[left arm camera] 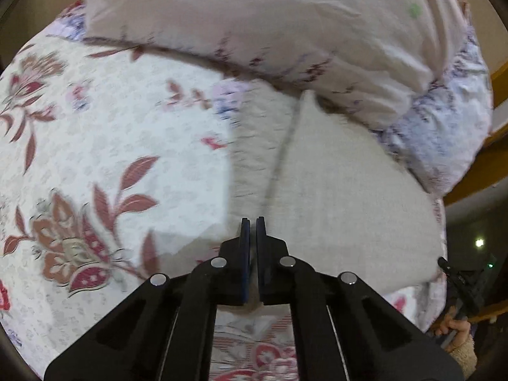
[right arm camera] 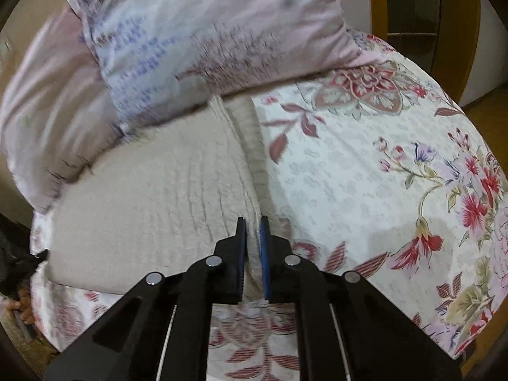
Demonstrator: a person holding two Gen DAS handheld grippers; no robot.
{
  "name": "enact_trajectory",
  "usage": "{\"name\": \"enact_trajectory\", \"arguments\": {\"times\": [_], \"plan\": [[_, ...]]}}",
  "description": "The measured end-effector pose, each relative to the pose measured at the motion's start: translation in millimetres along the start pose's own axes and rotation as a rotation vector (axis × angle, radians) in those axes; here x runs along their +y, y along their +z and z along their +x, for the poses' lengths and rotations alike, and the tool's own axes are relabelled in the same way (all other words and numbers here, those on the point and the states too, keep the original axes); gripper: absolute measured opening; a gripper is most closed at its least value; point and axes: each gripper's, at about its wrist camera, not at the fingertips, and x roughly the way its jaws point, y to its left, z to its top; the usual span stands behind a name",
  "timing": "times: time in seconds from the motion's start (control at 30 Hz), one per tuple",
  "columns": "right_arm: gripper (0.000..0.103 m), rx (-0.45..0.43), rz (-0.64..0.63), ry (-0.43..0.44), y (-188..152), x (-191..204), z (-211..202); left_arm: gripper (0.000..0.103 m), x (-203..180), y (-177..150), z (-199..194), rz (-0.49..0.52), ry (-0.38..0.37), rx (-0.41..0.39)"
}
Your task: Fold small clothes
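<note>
A bed [right arm camera: 365, 171] is covered by a floral quilt; a beige cloth [right arm camera: 152, 197] and two pillows [right arm camera: 206, 41] are laid on it.

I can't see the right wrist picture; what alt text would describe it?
Black two-finger tongs, closed on the near edge of a folded beige knitted garment, point down at a bed. The garment lies on a white floral bedspread, with pale pink and lilac patterned pillows behind it.
</note>
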Motion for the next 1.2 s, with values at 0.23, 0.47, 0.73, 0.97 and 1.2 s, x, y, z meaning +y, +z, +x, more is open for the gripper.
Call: {"name": "enact_trajectory", "arguments": {"times": [0.23, 0.47, 0.73, 0.97, 1.2], "plan": [[0.051, -0.006, -0.061, -0.124, 2, 19, 7, 0.01, 22, -9, -11, -0.149, -0.083, -0.046], [0.067, -0.135, -0.004, -0.013, -1, 77, -15, 0.068, 47, 20, -2, -0.176, -0.212, 0.013], [0.067, -0.048, -0.224, 0.055, -5, 180, 40, 0.086, 17, 26, 16, -0.132, -0.149, -0.009], [0.074, 0.003, -0.358, 0.059, -14, 216, 65, 0.086, -9, 22, 23, -0.03, -0.055, -0.027], [0.078, 0.001, -0.414, 0.017, -21, 220, 75, 0.086, -20, 36, 34, 0.042, -0.014, -0.028]]}}
